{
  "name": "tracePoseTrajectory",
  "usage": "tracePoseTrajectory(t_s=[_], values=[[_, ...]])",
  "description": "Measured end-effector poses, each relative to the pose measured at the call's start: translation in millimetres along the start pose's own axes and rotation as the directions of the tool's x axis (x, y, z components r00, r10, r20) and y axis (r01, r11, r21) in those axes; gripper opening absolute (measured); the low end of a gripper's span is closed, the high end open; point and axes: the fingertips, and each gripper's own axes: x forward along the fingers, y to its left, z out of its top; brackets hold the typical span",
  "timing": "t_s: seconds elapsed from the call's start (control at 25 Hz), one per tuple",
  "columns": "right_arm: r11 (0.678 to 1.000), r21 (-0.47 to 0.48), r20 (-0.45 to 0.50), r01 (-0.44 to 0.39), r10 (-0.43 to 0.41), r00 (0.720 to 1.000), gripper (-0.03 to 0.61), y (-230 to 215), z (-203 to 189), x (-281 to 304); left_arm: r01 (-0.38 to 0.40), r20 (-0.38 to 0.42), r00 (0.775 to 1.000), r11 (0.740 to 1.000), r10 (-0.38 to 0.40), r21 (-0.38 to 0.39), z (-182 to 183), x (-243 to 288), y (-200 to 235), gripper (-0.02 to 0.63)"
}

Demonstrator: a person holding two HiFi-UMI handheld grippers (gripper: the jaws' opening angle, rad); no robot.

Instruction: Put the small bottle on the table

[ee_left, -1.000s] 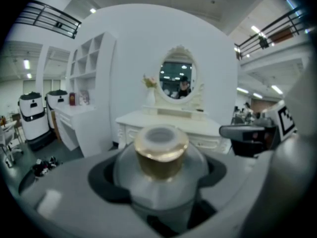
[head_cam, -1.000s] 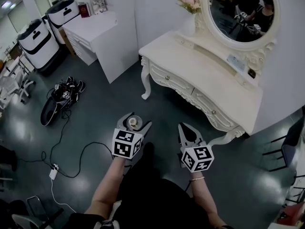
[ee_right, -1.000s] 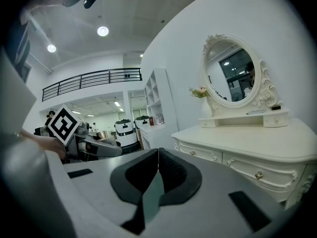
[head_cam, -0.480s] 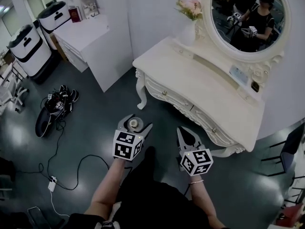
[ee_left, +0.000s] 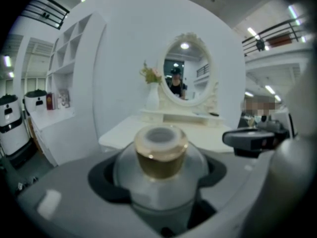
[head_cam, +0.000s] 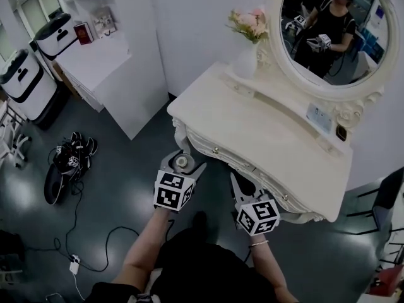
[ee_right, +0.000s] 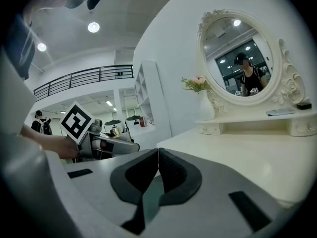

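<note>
The left gripper (head_cam: 183,164) holds the small bottle (ee_left: 161,155) upright, its jaws closed on the rounded clear body below the gold cap. In the head view the bottle hangs over the dark floor (head_cam: 120,169), just in front of the near corner of the white bench (head_cam: 265,125) and not on it. The right gripper (ee_right: 158,156) is beside the left one, near the bench's front edge, its jaws pressed together with nothing between them. An oval mirror (head_cam: 331,27) and a vase of flowers (head_cam: 245,59) stand at the back of the bench.
</note>
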Motion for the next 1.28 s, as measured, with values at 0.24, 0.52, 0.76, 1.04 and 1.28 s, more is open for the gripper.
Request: tracePoseTrajectory(t_s=[0.24,0.52,0.76,1.04,1.28], values=[[1.0,0.007,-0.004,0.028,-0.028,1.0,0.005,-20.4,12.5,37.1,0.028,0.015,0.999,1.0,-0.028,0.005,28.7,42.6,21.0,0.341],[0.998,0.005,-0.007,0.064,-0.064,0.998,0.005,-35.1,20.1,59.1,0.059,0.021,0.998,0.998,-0.06,0.034,48.4,75.4,34.9,0.341],[0.996,0.012,0.007,0.091,-0.091,0.996,0.005,-51.1,29.4,67.8,0.072,-0.007,0.997,0.997,-0.072,0.041,48.6,99.1,40.6,0.341],[0.996,0.016,0.002,0.087,-0.087,0.996,0.005,-72.5,35.4,86.6,0.077,-0.042,0.996,0.997,-0.076,0.027,46.5,132.8,47.2,0.341],[0.997,0.014,-0.007,0.081,-0.081,0.997,0.005,-91.0,41.4,102.1,0.066,-0.052,0.997,0.998,-0.065,0.023,50.9,164.3,54.7,0.341]])
